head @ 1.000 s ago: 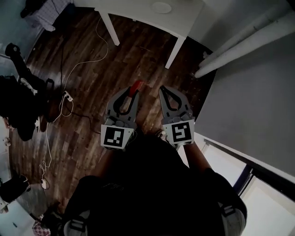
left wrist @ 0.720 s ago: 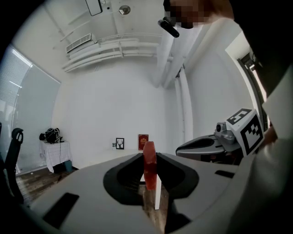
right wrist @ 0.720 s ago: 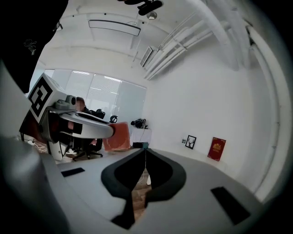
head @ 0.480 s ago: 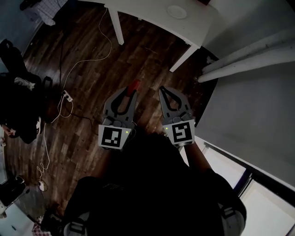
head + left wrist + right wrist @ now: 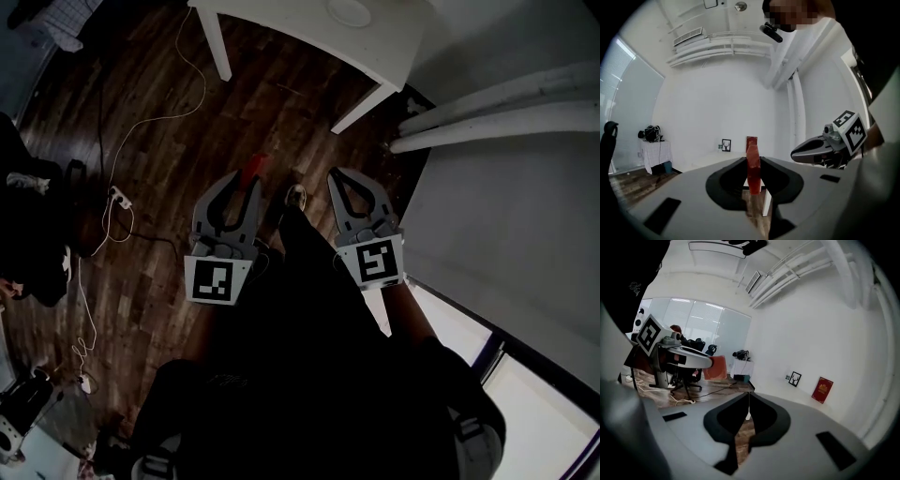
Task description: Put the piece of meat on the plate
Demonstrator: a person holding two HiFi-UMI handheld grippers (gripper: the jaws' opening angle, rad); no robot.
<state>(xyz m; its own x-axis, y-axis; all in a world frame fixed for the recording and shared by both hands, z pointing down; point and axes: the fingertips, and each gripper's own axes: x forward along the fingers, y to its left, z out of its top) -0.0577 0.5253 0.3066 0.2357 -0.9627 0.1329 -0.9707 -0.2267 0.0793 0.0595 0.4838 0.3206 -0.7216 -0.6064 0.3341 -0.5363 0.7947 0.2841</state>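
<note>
both tongs are pinching shut: left tong (image 5: 249,178) on the meat (image 5: 753,168), right tong (image 5: 340,176) empty; carrying it, next reaching the plate (image 5: 349,11), top centre.

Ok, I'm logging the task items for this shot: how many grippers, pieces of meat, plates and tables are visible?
grippers: 2, the left gripper and the right gripper
piece of meat: 1
plate: 1
table: 1
total: 5
</note>
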